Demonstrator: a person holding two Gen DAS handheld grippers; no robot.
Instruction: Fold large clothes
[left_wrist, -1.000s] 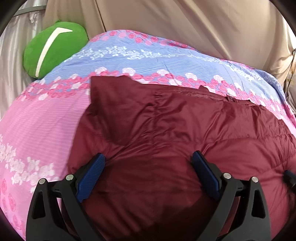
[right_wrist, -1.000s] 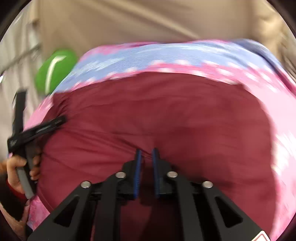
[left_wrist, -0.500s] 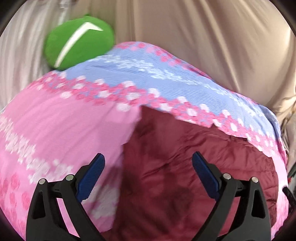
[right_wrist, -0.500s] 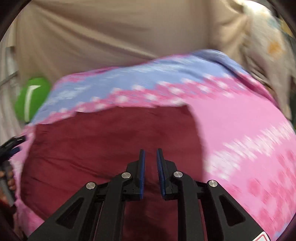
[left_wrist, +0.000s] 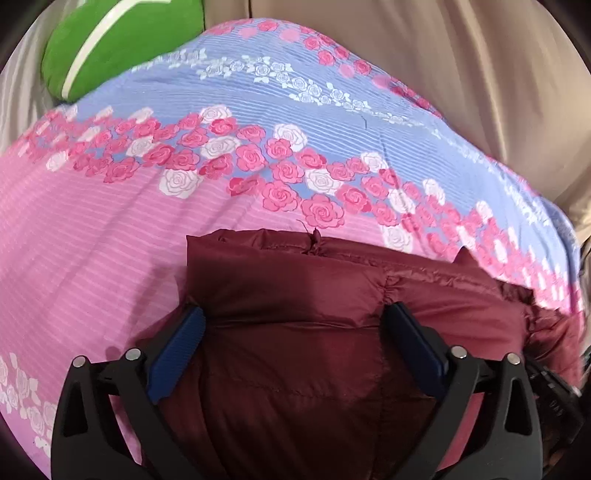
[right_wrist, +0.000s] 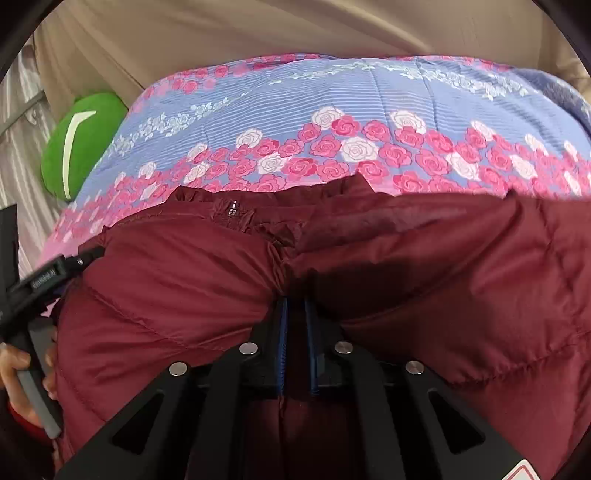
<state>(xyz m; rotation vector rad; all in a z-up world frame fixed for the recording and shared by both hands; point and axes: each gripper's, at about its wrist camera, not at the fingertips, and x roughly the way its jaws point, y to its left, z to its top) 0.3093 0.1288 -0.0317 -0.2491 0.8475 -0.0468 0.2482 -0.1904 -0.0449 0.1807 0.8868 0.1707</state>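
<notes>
A dark red padded jacket (left_wrist: 295, 332) lies on a bed with a pink and blue rose-print cover (left_wrist: 258, 110). My left gripper (left_wrist: 293, 339) is open, its blue pads spread wide over the jacket's left part, near its far edge. In the right wrist view the jacket (right_wrist: 443, 277) bunches up around my right gripper (right_wrist: 295, 317), which is shut on a fold of the jacket. The jacket's zipper pull (right_wrist: 232, 207) shows near its far edge. The left gripper's body and the hand holding it show at the left edge of the right wrist view (right_wrist: 33, 288).
A green cushion (left_wrist: 122, 40) with a white stripe lies at the bed's far left corner; it also shows in the right wrist view (right_wrist: 79, 147). Beige curtains (left_wrist: 461, 74) hang behind the bed. The bed cover (right_wrist: 369, 110) stretches beyond the jacket.
My left gripper swung left off the jacket and has come back over it, still open. My right gripper stayed shut on the jacket, which now bunches up higher around it.
</notes>
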